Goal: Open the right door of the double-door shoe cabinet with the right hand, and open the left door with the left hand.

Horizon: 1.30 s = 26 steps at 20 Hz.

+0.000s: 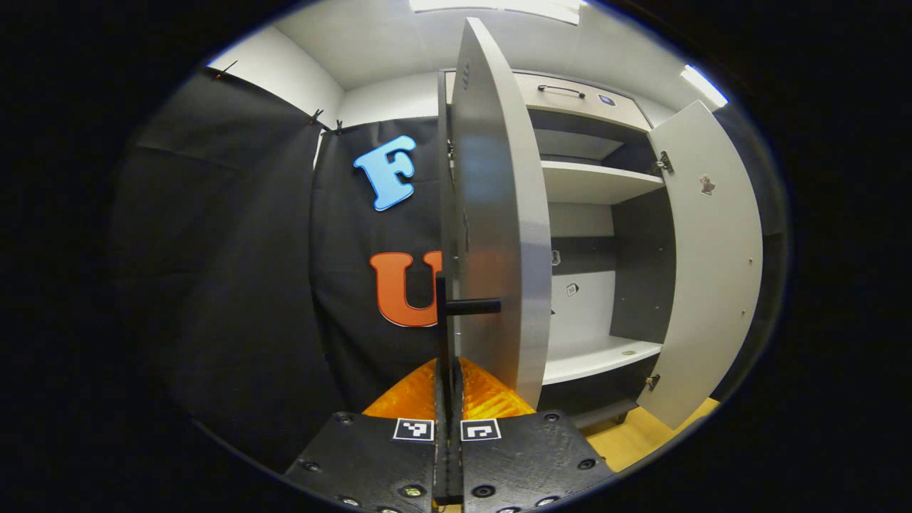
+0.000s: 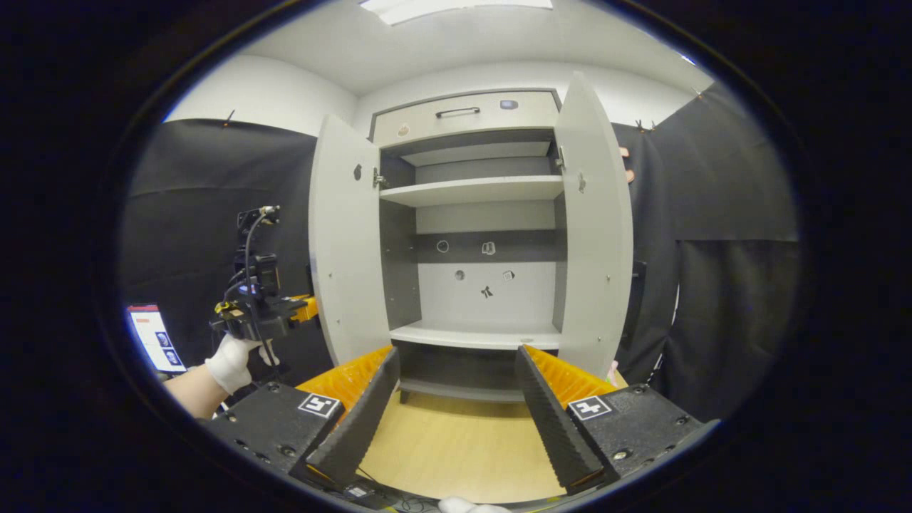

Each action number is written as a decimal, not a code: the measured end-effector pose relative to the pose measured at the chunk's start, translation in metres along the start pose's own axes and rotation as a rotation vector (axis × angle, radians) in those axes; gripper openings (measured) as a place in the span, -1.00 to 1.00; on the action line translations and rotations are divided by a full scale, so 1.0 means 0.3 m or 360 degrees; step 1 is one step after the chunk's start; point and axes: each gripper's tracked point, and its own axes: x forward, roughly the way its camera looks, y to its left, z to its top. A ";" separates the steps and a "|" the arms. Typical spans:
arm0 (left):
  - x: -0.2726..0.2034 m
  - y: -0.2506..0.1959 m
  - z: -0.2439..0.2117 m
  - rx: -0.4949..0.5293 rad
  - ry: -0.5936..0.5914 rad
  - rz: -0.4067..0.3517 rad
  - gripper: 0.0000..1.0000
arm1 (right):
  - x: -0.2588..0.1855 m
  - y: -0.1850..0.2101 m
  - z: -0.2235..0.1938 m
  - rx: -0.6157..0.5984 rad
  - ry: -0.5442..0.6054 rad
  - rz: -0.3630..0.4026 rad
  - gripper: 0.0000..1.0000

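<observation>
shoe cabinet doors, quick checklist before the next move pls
1. Right door swung open: ok, its hinges and the shelves beside it show.
2. Left door swung open: ok, it stands edge-on in the left gripper view.
3. Left gripper on the left door's handle: ok, its fingers sit closed around the bar.
4. Right gripper free of the right door: ok, jaws wide apart, nothing between them.
5. Left door at full travel: cannot tell.
6. Floor in front of the cabinet clear for backing away: ok, though a cable lies at the near edge.
</observation>
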 end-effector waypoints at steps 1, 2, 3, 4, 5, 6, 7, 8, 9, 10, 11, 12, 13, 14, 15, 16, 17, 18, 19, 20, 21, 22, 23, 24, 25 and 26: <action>0.003 -0.005 0.001 -0.0034 0.0002 -0.0038 -1.00 | -0.001 0.003 -0.005 0.0002 0.0002 0.0001 1.00; 0.002 0.004 0.001 -0.0008 0.0002 -0.0063 -1.00 | 0.001 0.006 -0.007 -0.0001 0.0006 -0.0002 1.00; 0.008 0.017 0.004 0.0025 -0.0014 -0.0092 -1.00 | 0.003 0.006 -0.009 -0.0005 0.0010 -0.0007 1.00; 0.011 0.032 -0.001 0.0028 -0.0008 -0.0115 -1.00 | 0.005 0.010 -0.011 -0.0004 0.0011 -0.0008 1.00; 0.013 0.041 -0.001 0.0019 -0.0015 -0.0148 -1.00 | 0.007 0.013 -0.013 -0.0002 0.0012 -0.0009 1.00; 0.013 0.052 -0.003 0.0002 -0.0014 -0.0164 -1.00 | 0.010 0.019 -0.012 -0.0003 0.0009 -0.0012 1.00; 0.014 0.050 -0.005 -0.0006 -0.0015 -0.0185 -1.00 | 0.009 0.019 -0.013 -0.0010 0.0010 -0.0016 1.00; 0.012 0.047 -0.005 0.0006 -0.0022 -0.0181 -1.00 | 0.006 0.023 -0.012 -0.0014 0.0008 -0.0019 1.00; 0.009 0.049 -0.005 0.0022 -0.0019 -0.0172 -1.00 | -0.001 0.023 -0.014 -0.0018 0.0007 -0.0022 1.00; 0.006 0.048 -0.005 0.0027 -0.0018 -0.0166 -1.00 | -0.007 0.026 -0.012 -0.0021 0.0005 -0.0027 1.00; 0.007 0.048 -0.005 0.0016 -0.0016 -0.0161 -1.00 | -0.012 0.023 -0.013 -0.0024 0.0003 -0.0035 1.00; 0.003 0.050 -0.012 -0.0010 -0.0001 -0.0155 -1.00 | -0.014 0.024 -0.012 -0.0025 0.0001 -0.0043 1.00; -0.013 0.059 -0.014 -0.0020 0.0014 -0.0118 -1.00 | -0.021 0.020 -0.013 -0.0022 -0.0003 -0.0050 1.00; -0.030 0.089 -0.022 0.0000 0.0022 -0.0060 -0.99 | -0.026 0.017 -0.009 -0.0020 -0.0011 -0.0063 1.00; -0.049 0.110 -0.023 0.0019 0.0017 0.0000 -0.80 | -0.033 0.010 -0.008 -0.0019 -0.0017 -0.0075 1.00; -0.081 0.132 -0.028 0.0035 0.0011 0.0044 -0.28 | -0.039 0.009 -0.009 -0.0019 -0.0013 -0.0085 1.00; -0.108 0.143 -0.029 0.0027 0.0002 0.0068 0.02 | -0.047 0.002 -0.008 -0.0020 -0.0019 -0.0093 1.00; -0.142 0.147 -0.048 0.0005 0.0017 0.0082 0.48 | -0.051 -0.005 -0.006 -0.0024 -0.0024 -0.0115 1.00; -0.167 0.152 -0.056 -0.0017 0.0031 0.0088 0.93 | -0.051 -0.020 -0.005 -0.0026 -0.0033 -0.0139 1.00; -0.200 0.164 -0.071 -0.0033 0.0035 0.0114 0.95 | -0.050 -0.028 -0.007 -0.0025 -0.0034 -0.0162 1.00; -0.232 0.173 -0.079 -0.0039 0.0033 0.0137 0.94 | -0.048 -0.038 -0.012 -0.0017 -0.0033 -0.0177 1.00; -0.268 0.171 -0.093 -0.0042 0.0045 0.0154 0.94 | -0.046 -0.044 -0.013 -0.0008 -0.0033 -0.0184 1.00; -0.303 0.151 -0.106 -0.0043 0.0064 0.0156 0.94 | -0.046 -0.059 -0.015 -0.0003 -0.0028 -0.0194 1.00; -0.343 0.130 -0.120 -0.0038 0.0089 0.0149 0.94 | -0.043 -0.075 -0.016 0.0000 -0.0028 -0.0211 1.00; -0.382 0.114 -0.122 -0.0022 0.0106 0.0155 0.92 | -0.045 -0.089 -0.014 0.0001 -0.0031 -0.0214 1.00; -0.422 0.094 -0.113 0.0002 0.0106 0.0163 0.91 | -0.043 -0.103 -0.010 0.0001 -0.0034 -0.0221 1.00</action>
